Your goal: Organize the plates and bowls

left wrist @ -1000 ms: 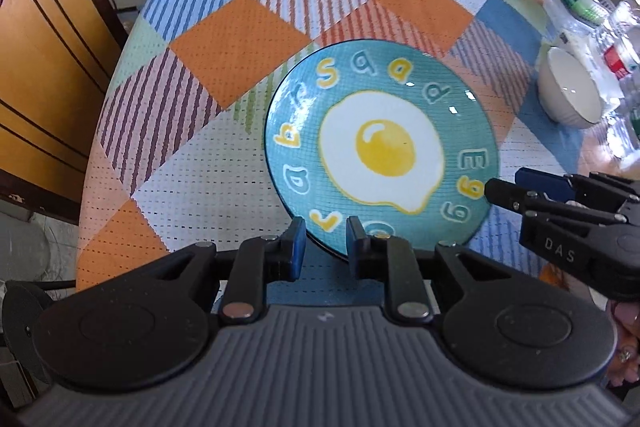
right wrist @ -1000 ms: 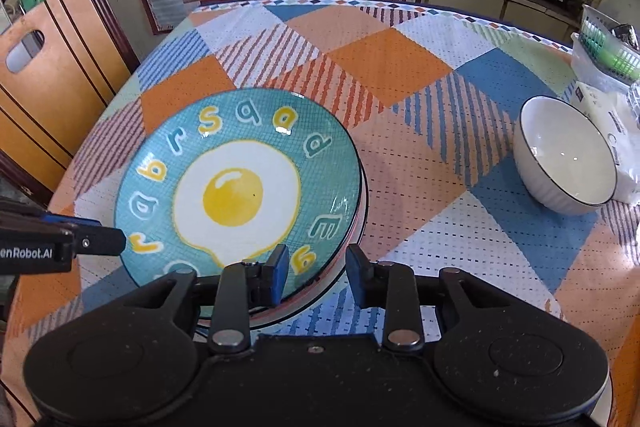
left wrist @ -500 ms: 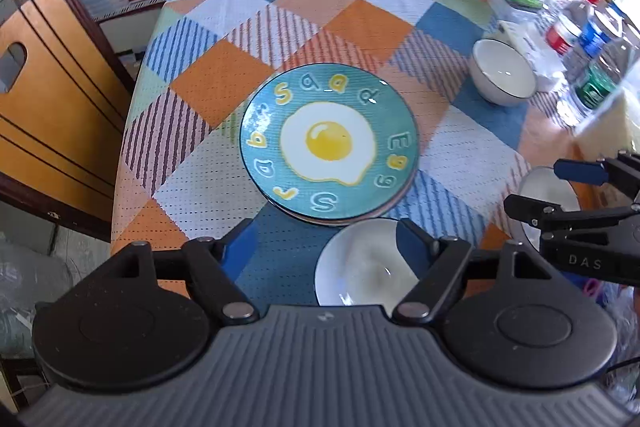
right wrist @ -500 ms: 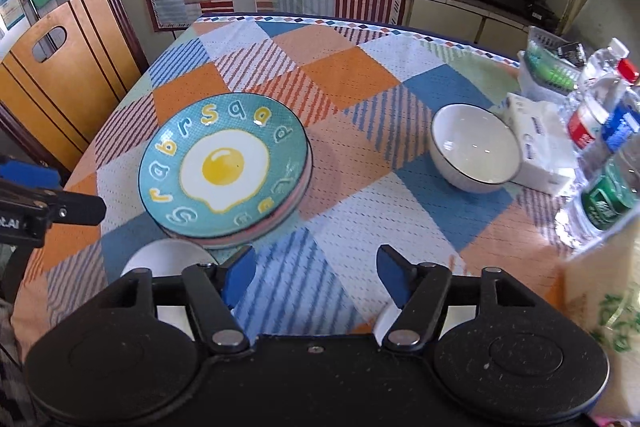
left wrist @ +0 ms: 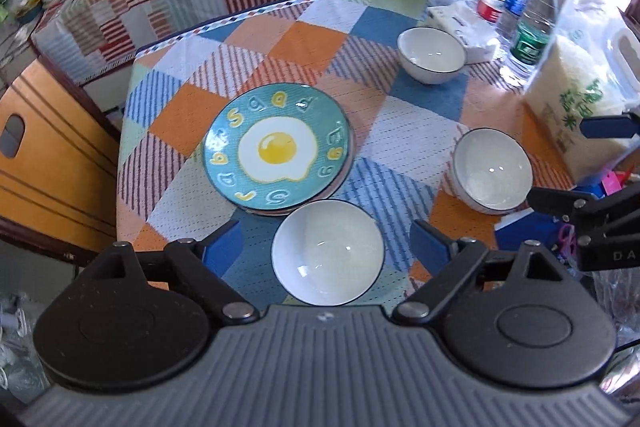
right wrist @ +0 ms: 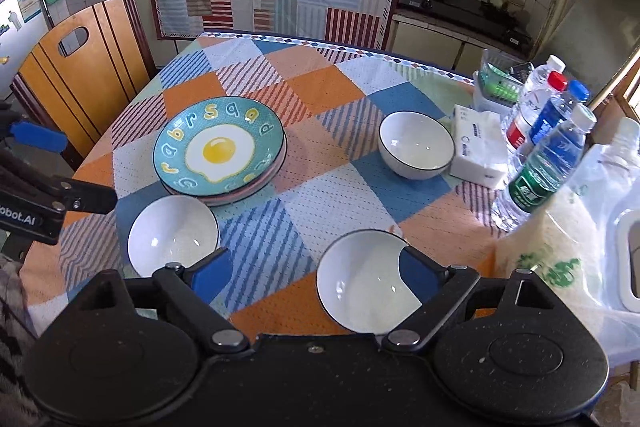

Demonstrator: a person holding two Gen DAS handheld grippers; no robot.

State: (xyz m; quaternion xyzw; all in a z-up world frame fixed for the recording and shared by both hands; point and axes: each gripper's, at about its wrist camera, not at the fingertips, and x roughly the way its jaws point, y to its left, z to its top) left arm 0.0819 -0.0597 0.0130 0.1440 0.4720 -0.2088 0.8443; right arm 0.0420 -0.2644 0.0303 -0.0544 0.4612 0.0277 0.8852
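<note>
Egg plate (left wrist: 278, 149) – stacked on a pink plate, table centre | left gripper (left wrist: 326, 241) and right gripper (right wrist: 316, 267) – jaws now wide apart, pulled back, plate released | 3 bowls unstacked: near-left bowl (right wrist: 172, 233), near-right bowl (right wrist: 362, 281), far bowl (right wrist: 416, 145).

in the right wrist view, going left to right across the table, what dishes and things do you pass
left gripper → near-left bowl → egg plate → near-right bowl → far bowl → tissue pack → water bottles

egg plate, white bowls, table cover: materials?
Egg plate: likely glazed ceramic, glossy, printed yolk with highlight.
White bowls: probably glazed porcelain, dark rim line, bright window glints.
Table cover: looks like woven or perforated plastic cloth, dotted texture, matte.
</note>
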